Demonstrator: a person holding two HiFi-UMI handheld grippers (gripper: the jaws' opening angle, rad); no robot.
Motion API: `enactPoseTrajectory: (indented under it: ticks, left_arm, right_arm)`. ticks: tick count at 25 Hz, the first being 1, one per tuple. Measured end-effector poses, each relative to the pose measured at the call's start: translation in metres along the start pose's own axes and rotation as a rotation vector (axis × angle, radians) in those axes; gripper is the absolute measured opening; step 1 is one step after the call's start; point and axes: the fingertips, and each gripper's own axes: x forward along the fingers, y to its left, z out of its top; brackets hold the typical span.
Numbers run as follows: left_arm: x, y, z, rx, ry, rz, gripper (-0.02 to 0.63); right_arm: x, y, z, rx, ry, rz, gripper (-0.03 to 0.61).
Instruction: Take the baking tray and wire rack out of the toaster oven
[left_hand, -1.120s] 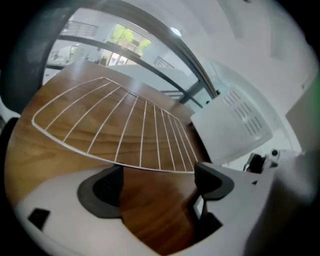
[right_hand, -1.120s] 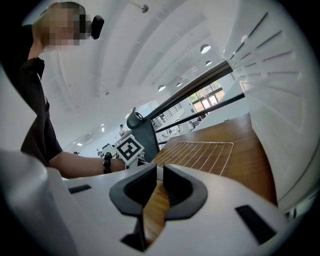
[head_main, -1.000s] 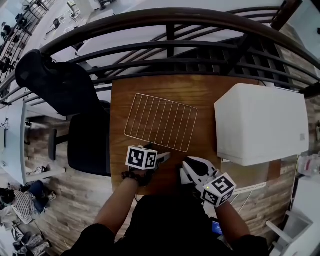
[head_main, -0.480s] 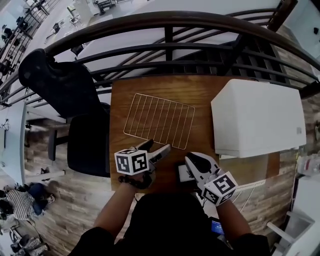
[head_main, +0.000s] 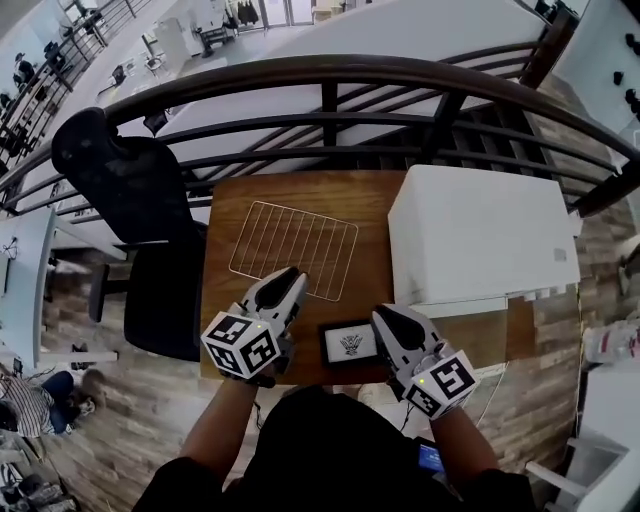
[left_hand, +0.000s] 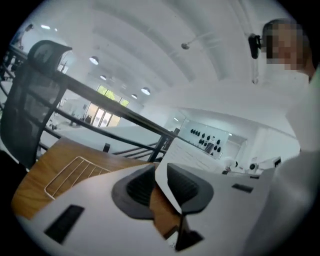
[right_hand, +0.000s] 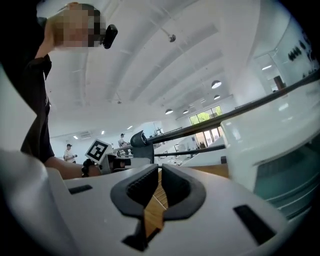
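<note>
One wire rack (head_main: 293, 247) lies flat on your tabletop (head_main: 375, 200), left of centre in the head view. It is outside the white toaster oven (head_main: 480, 235), which fills the right of the frame. Your left gripper (head_main: 285, 280) shows just below the rack's lower edge. Its fingers (left_hand: 137, 187) are closing with a narrow gap left and nothing between them. Your right gripper (head_main: 385, 320), lower centre-right, is closing too, and its fingers (right_hand: 142, 187) are almost together and empty. A small black-framed card (head_main: 350, 343) lies between the two grippers.
</note>
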Motion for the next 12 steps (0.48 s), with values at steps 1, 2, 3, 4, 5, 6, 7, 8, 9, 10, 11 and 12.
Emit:
enactPoseTrajectory:
  ticks: [1,2,3,4,5,6,7,8,9,10,11,12]
  left_arm:
    - [0.002,-0.014,0.000,0.041,-0.014,-0.005,0.073]
    - [0.005,-0.029,-0.001,0.080,-0.026,-0.012,0.064]
    - [0.007,-0.044,-0.003,0.115,-0.036,-0.019,0.061]
    - [0.008,-0.059,-0.004,0.145,-0.046,-0.028,0.055]
    - [0.006,-0.075,-0.004,0.169,-0.056,-0.036,0.051]
    - [0.003,-0.090,-0.004,0.187,-0.067,-0.045,0.048]
    - [-0.001,-0.103,-0.004,0.201,-0.077,-0.052,0.043]
    - [-0.005,-0.115,-0.004,0.210,-0.088,-0.059,0.038]
    - [-0.008,-0.126,-0.004,0.214,-0.099,-0.066,0.033]
    - [-0.010,-0.136,-0.005,0.215,-0.109,-0.072,0.029]
    - [-0.012,-0.145,-0.007,0.214,-0.118,-0.075,0.028]
    - [-0.014,-0.153,-0.010,0.215,-0.127,-0.077,0.028]
  right_arm:
    - [-0.013,-0.005,0.002,-0.013,-0.006,-0.008,0.017]
    - [-0.026,-0.011,0.003,-0.024,-0.011,-0.017,0.016]
    - [-0.038,-0.016,0.004,-0.032,-0.017,-0.026,0.015]
    - [-0.051,-0.021,0.006,-0.038,-0.024,-0.036,0.015]
    - [-0.064,-0.023,0.009,-0.043,-0.031,-0.045,0.015]
    - [-0.076,-0.022,0.013,-0.049,-0.038,-0.055,0.015]
    - [-0.087,-0.021,0.016,-0.055,-0.045,-0.063,0.015]
    - [-0.098,-0.019,0.020,-0.061,-0.053,-0.070,0.015]
    - [-0.108,-0.018,0.022,-0.067,-0.062,-0.075,0.014]
    - [-0.117,-0.017,0.024,-0.073,-0.069,-0.079,0.015]
    - [-0.126,-0.017,0.025,-0.078,-0.074,-0.083,0.014]
    - [-0.135,-0.017,0.025,-0.082,-0.078,-0.087,0.014]
